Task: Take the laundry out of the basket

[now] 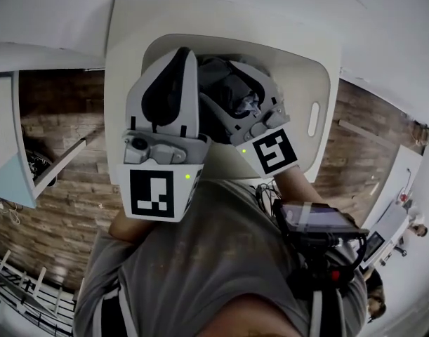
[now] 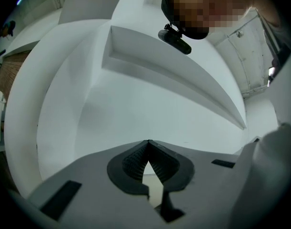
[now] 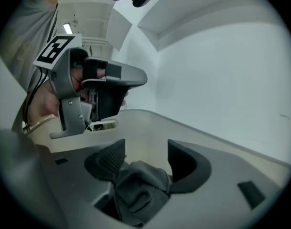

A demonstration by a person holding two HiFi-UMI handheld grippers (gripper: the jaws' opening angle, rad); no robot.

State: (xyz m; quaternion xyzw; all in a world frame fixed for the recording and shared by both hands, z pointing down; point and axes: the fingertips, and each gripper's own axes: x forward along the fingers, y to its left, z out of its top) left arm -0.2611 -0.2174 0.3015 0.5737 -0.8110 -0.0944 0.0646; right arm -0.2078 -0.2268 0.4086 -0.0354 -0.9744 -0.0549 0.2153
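1. Both tools crowd the mouth of the laundry basket (image 1: 319, 69) in the head view, hiding its floor. Only a crumpled fold of the dark grey cloth (image 3: 140, 187) shows, so the kind of garment cannot be told.
2. The person holds the tools side by side over the basket's hollow, forearms tucked under a grey shirt (image 1: 221, 258).
3. The left tool (image 2: 148, 143) has its jaws closed tip to tip with nothing between them.
4. The right tool (image 3: 146, 149) has its jaws standing apart. The cloth lies bunched loosely between them, low near their base. It touches the ribbed left pad but is not pinched.
5. The head view shows that cloth (image 1: 235, 93) over the inside of the basket, just beside the left tool (image 1: 186, 55).
6. The basket is smooth cream plastic with rounded corners and a slot handle (image 1: 313, 119). The tools have pale grey shells and dark ridged pads, and the cloth is soft and creased.
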